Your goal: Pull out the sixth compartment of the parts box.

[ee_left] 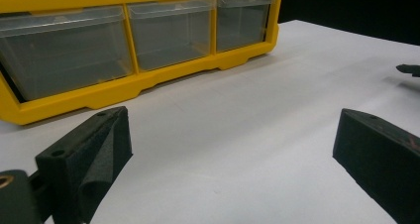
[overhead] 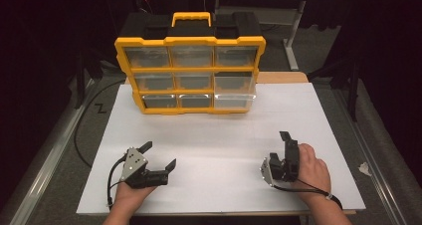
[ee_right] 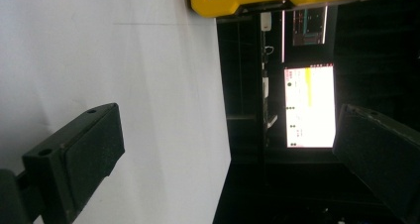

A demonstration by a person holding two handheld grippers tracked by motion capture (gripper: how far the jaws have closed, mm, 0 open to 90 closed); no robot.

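A yellow and black organizer [overhead: 191, 70] with a carry handle and several clear drawers stands upright at the back of the white table [overhead: 214, 130]; its right-hand drawers look slid out a little. The left gripper [overhead: 158, 155] rests near the front left, held in a hand, jaws wide open and holding nothing. In the left gripper view, the left gripper [ee_left: 233, 130] faces the organizer's bottom drawer row [ee_left: 148, 80]. The right gripper [overhead: 287, 145], turned on its side at the front right, is open too. In the right gripper view, the right gripper [ee_right: 228, 115] holds nothing.
A black cable [overhead: 92, 120] loops on the floor left of the table. A crumpled white scrap [overhead: 365, 168] lies on the floor at the right. A lit monitor [ee_right: 309, 105] glows beyond the table's edge. A metal stand [overhead: 291, 46] is behind the organizer.
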